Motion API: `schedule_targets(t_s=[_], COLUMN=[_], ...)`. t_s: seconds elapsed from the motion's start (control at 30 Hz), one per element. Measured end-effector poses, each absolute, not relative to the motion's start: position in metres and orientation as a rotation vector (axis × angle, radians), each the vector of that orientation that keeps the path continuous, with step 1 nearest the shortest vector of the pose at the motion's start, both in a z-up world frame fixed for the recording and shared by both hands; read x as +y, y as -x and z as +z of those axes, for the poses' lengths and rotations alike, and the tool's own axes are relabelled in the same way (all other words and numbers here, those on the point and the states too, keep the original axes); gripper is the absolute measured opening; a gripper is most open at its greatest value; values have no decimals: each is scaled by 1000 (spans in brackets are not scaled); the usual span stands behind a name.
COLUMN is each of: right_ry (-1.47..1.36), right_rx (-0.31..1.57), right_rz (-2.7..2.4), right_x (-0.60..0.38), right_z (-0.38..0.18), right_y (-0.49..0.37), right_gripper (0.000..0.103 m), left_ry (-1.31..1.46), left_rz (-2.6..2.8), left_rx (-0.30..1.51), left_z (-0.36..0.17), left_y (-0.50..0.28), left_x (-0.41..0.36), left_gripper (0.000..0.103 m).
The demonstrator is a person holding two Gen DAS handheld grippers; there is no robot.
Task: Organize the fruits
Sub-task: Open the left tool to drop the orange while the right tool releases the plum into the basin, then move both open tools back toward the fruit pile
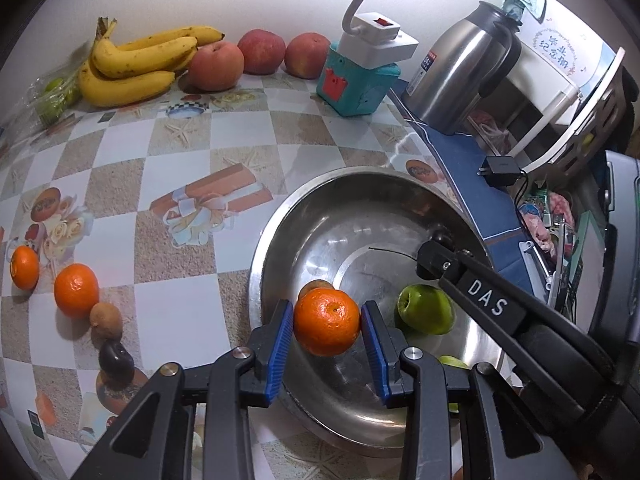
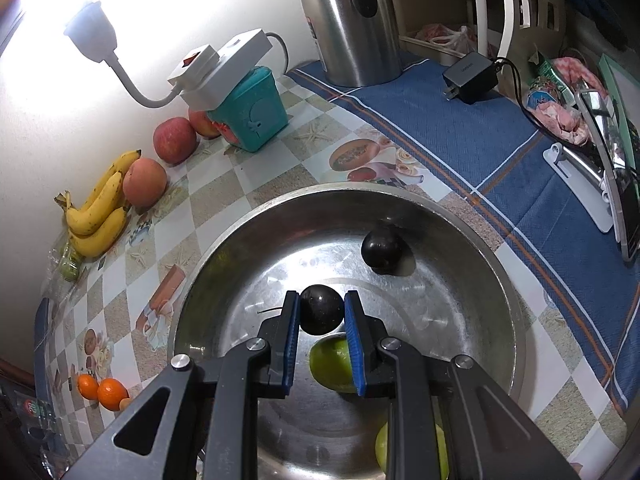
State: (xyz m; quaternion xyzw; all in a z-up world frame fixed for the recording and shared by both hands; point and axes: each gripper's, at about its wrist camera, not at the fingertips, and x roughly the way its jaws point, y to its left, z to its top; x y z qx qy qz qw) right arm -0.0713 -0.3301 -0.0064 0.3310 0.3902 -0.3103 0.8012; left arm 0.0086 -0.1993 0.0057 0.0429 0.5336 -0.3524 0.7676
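My left gripper (image 1: 327,326) is shut on an orange mandarin (image 1: 327,321) and holds it over the near left rim of the steel bowl (image 1: 280,224). My right gripper (image 2: 322,312) is shut on a dark plum (image 2: 321,309) above the bowl's middle (image 2: 516,300). It also shows in the left wrist view (image 1: 434,258), reaching in from the right. In the bowl lie a second dark plum (image 2: 382,250) and green fruits (image 1: 426,309) (image 2: 332,364). On the table to the left lie two mandarins (image 1: 76,289), a brown kiwi (image 1: 106,321) and a dark plum (image 1: 116,358).
Bananas (image 1: 132,66) and three red apples (image 1: 216,66) lie along the back wall. A teal box (image 1: 356,84) carries a white power strip and lamp. A steel kettle (image 1: 460,76), a charger (image 2: 472,76) and clutter sit on the blue cloth (image 2: 500,152) at the right.
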Motion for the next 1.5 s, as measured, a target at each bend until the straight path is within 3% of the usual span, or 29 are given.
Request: schedule_targets(t_s=[0.4,0.53,0.6,0.67,0.8,1.5], right_ry=[-714,-704,-704,-701,-700,-692], right_rx=[857,852,848,846,834,819], right_rz=[-663,-664,-666,-668,-676,-695], right_x=[-330,-329,-329,-329,-329,-329], right_z=[-10,-8,-7,-6,-3,3], right_y=[68,68,68,68,70,73], right_gripper=[25,44,44,44,52,52], left_ry=[-98,-91,-79,-71,-59,199], left_rz=[-765,-758,-759,-760,-761,-530], left_rx=[1171,1172,1172,1166,1161,1125], left_z=[0,0,1,3,6,25], left_y=[-8,-10,-11,-12,-13,-62], left_x=[-201,-200,-198,-197,-196,-126], left_gripper=[39,40,44,56,59,65])
